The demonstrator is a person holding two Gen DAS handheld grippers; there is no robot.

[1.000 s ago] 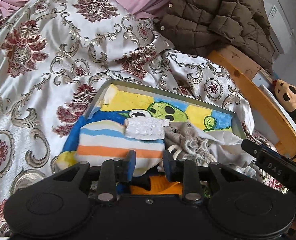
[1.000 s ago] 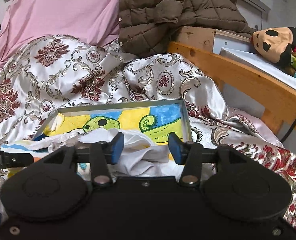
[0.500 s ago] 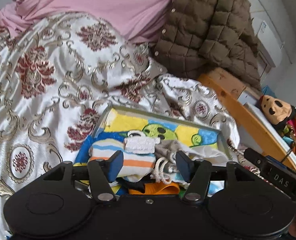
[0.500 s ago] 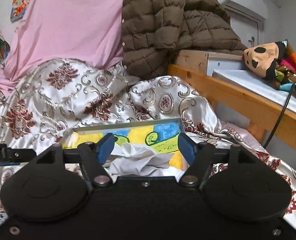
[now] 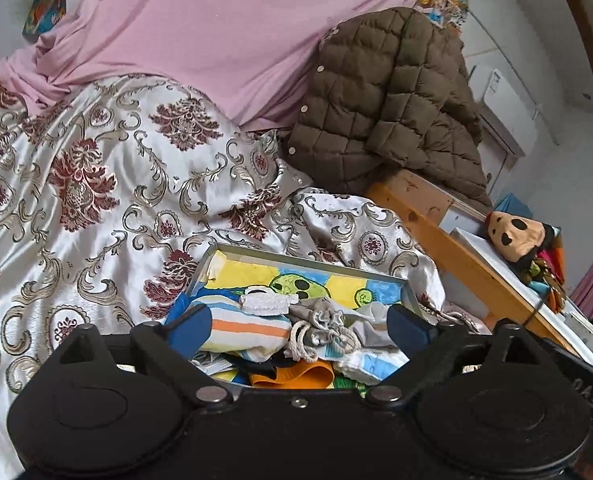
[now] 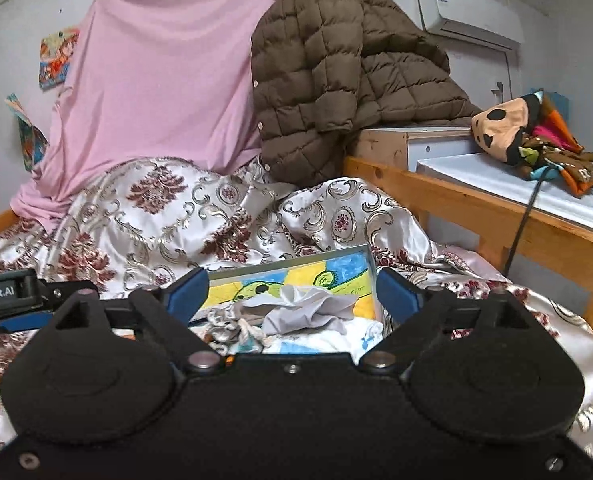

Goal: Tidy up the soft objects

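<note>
A shallow grey-rimmed tray with a bright cartoon lining lies on the patterned bedspread and holds a heap of soft things. In the heap are a striped cloth, a grey drawstring pouch, an orange piece and a crumpled white cloth. My left gripper hovers over the tray's near side, its jaws opening wide, with nothing gripped. Over the tray's right part, the jaws of my right gripper are opening too, and the pads touch nothing. The tray shows again in the right wrist view.
The floral satin bedspread covers the bed. A pink sheet hangs behind it. A brown quilted jacket is draped over a wooden frame. A plush toy lies on the white shelf at the right.
Both grippers have opened wide and pulled back and up from the tray. The cloths they were close over now lie loose in the heap, and more of the room shows.
</note>
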